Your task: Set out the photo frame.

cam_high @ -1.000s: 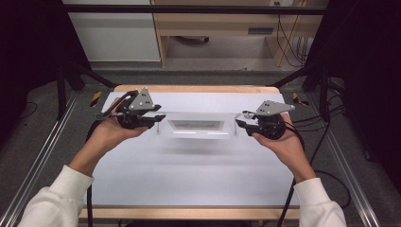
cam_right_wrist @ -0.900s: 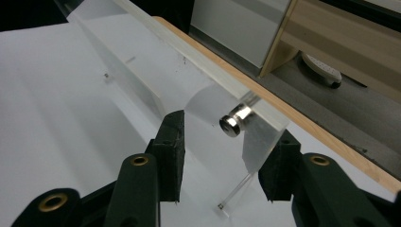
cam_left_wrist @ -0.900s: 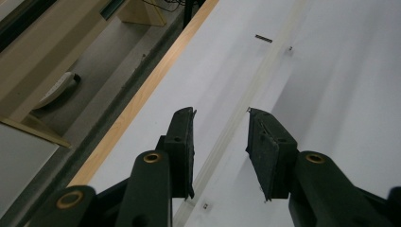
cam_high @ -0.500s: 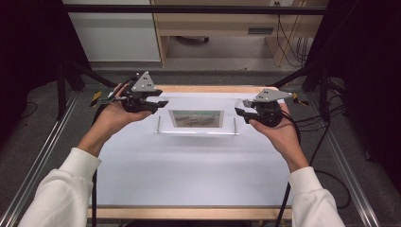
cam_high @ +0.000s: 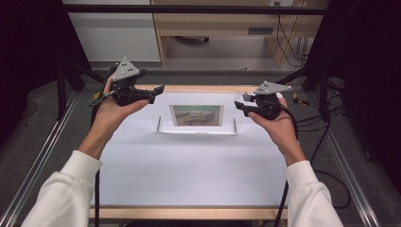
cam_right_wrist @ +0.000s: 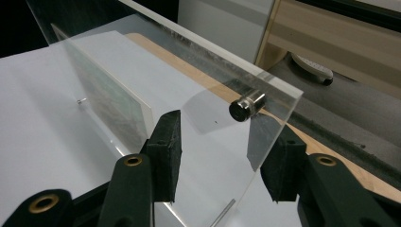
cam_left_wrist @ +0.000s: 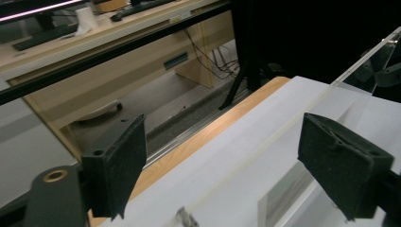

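Clear acrylic photo frame [cam_high: 196, 118] upright; its edge between the half-parted right gripper [cam_right_wrist: 220, 156] jaws, pad contact unclear; left gripper [cam_left_wrist: 236, 165] just opened, empty.

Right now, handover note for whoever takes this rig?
Left gripper: open, jaws just opened, nothing between them, clear of the frame.
Right gripper: jaws astride the frame's right edge; can't tell if the pads press.
Frame: upright at the far side of the table, picture facing the person.
Done: frame is up.
To do: probably check it stands alone, then back the right gripper off.
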A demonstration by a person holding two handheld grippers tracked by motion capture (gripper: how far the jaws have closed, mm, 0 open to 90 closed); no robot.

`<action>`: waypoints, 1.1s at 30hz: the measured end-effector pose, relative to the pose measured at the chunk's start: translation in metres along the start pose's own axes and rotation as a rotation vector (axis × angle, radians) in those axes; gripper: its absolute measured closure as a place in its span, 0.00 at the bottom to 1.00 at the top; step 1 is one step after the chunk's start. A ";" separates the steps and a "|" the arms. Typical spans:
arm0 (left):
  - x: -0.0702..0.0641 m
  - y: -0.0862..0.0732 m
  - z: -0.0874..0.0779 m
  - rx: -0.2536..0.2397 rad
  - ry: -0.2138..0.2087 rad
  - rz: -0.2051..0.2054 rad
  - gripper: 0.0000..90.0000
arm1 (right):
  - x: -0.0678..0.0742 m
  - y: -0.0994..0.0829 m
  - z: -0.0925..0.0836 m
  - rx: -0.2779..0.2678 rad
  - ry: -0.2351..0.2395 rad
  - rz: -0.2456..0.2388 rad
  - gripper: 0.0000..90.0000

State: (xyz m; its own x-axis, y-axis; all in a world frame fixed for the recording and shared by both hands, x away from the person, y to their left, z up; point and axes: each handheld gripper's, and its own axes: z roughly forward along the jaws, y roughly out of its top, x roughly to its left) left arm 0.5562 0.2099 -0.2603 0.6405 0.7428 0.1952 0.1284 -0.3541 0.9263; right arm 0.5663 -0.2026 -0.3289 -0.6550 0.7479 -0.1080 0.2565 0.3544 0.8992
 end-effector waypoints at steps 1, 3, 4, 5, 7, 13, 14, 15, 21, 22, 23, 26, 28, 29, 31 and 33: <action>-0.001 -0.002 -0.004 0.000 0.004 -0.016 0.16 | -0.001 0.000 0.001 -0.002 0.000 0.003 0.60; -0.003 -0.009 -0.011 -0.001 -0.004 -0.045 0.13 | -0.003 0.000 0.003 -0.008 -0.001 0.014 0.60; -0.004 -0.013 -0.015 0.007 0.003 -0.047 0.13 | -0.004 0.000 0.004 -0.010 -0.003 0.014 0.60; -0.005 -0.018 -0.018 0.021 0.010 -0.052 0.13 | -0.004 0.001 0.005 -0.012 -0.006 0.023 0.59; -0.008 -0.029 -0.025 0.042 0.020 -0.071 0.12 | -0.006 0.002 0.007 -0.011 -0.015 0.028 0.59; -0.021 -0.073 -0.042 0.055 0.024 -0.082 0.12 | -0.009 0.004 0.013 -0.014 -0.029 0.058 0.58; -0.025 -0.079 -0.044 0.066 0.016 -0.098 0.12 | -0.009 0.004 0.014 -0.016 -0.032 0.060 0.57; -0.026 -0.085 -0.045 0.066 0.020 -0.081 0.12 | -0.010 0.004 0.015 -0.022 -0.034 0.062 0.57; -0.036 -0.122 -0.051 0.096 0.013 -0.107 0.12 | -0.015 0.006 0.021 -0.017 -0.039 0.079 0.57; -0.036 -0.127 -0.051 0.103 0.011 -0.113 0.12 | -0.015 0.006 0.021 -0.017 -0.038 0.081 0.56; -0.037 -0.132 -0.052 0.105 0.009 -0.121 0.12 | -0.016 0.006 0.021 -0.020 -0.038 0.088 0.56; -0.036 -0.149 -0.052 0.129 0.022 -0.140 0.12 | -0.017 0.006 0.024 -0.029 -0.040 0.103 0.56; -0.035 -0.162 -0.052 0.148 0.051 -0.145 0.13 | -0.018 0.006 0.025 -0.035 -0.039 0.113 0.56; -0.033 -0.167 -0.051 0.161 0.055 -0.151 0.13 | -0.019 0.006 0.026 -0.038 -0.038 0.114 0.56; -0.028 -0.176 -0.051 0.183 0.058 -0.166 0.13 | -0.019 0.005 0.026 -0.043 -0.042 0.121 0.56; -0.026 -0.183 -0.052 0.188 0.068 -0.181 0.13 | -0.019 0.005 0.027 -0.045 -0.042 0.122 0.56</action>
State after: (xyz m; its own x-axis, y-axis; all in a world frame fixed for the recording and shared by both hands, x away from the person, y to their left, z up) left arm 0.4770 0.2844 -0.4179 0.5429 0.8377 0.0591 0.3784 -0.3068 0.8734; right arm 0.5995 -0.2003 -0.3334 -0.5902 0.8071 -0.0131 0.2998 0.2342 0.9248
